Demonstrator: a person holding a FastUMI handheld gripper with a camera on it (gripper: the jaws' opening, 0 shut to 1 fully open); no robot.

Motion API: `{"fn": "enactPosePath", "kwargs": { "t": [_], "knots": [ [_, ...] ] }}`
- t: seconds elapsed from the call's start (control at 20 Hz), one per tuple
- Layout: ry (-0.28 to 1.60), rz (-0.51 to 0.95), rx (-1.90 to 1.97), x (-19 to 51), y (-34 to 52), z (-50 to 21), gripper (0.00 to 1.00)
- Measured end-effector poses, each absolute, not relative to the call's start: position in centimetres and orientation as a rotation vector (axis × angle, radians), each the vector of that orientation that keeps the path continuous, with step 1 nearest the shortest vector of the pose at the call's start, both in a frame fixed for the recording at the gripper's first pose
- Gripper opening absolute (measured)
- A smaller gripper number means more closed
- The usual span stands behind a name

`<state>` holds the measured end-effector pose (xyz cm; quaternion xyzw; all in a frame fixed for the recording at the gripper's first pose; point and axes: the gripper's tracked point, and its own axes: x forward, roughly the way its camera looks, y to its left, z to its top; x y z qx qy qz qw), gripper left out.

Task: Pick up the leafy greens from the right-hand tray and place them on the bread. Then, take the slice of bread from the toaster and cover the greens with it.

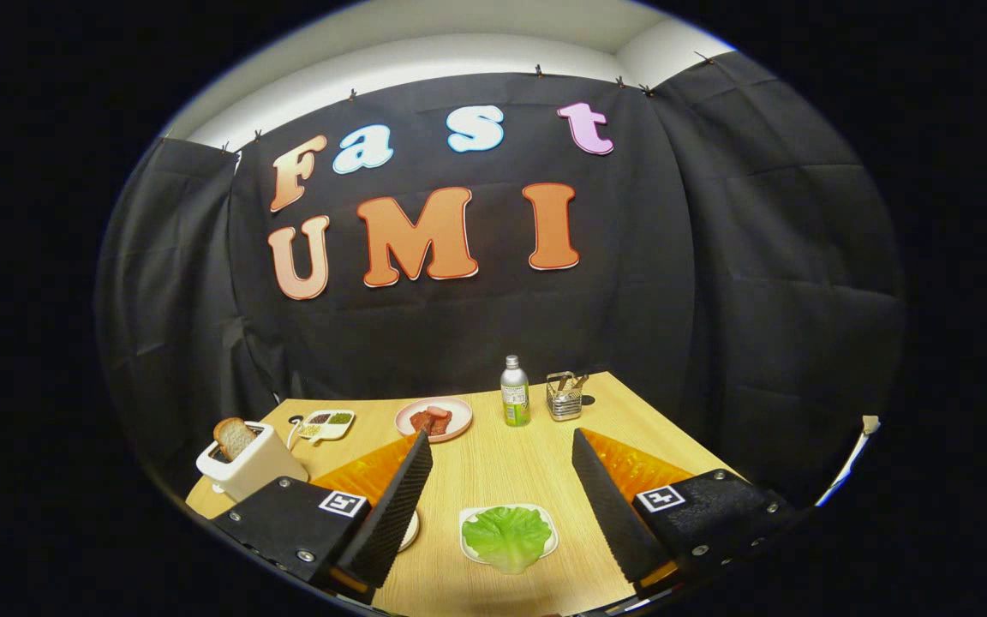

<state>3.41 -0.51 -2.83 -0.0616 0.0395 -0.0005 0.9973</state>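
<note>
The gripper [502, 484] hung wide open above the leafy greens [507, 535]. The bottle [514, 392] label was too small to read.

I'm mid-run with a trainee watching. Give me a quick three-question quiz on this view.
1. True or false: the gripper holds the leafy greens.
2. What stands in the toaster?
3. The bottle stands: A) between pink plate and wire holder; B) on the greens' tray.

Key: 1 false, it is open, greens lying between its fingers on the tray. 2 a bread slice. 3 A.
</note>
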Motion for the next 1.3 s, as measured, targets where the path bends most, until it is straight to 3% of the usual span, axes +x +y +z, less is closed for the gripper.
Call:
{"fn": "enactPosePath", "kwargs": {
  "t": [0.9,1.3],
  "knots": [
    [0.499,0.009,-0.232,13.2,-2.5,-25.1,0.99],
    [0.641,-0.010,-0.218,13.0,-3.5,-30.7,0.80]
  ]
}}
